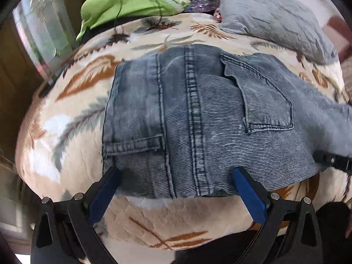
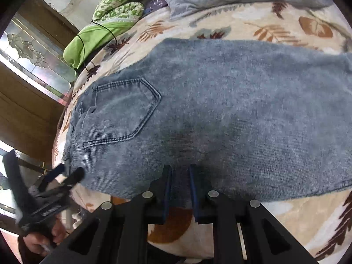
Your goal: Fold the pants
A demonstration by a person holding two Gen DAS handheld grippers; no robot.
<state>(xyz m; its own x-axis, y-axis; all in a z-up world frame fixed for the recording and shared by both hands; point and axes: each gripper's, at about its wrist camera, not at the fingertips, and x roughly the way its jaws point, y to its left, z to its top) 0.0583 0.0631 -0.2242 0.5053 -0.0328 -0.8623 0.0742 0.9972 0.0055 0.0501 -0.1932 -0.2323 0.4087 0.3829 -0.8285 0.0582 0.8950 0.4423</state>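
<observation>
Pants (image 1: 198, 114) edge lies between my left gripper (image 1: 176, 173) fingers, jaws spread wide and unclamped; my right gripper (image 2: 179, 171), jaws nearly closed, pinches the denim hem. Garment spreads flat on a leaf-patterned blanket (image 1: 72, 118), grey pillow (image 1: 270, 15) beyond.

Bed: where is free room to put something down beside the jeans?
Free: blanket left of the jeans, and the strip between their near edge and the bed's edge. Crowded: the far end, with the pillow and green cloth.
</observation>
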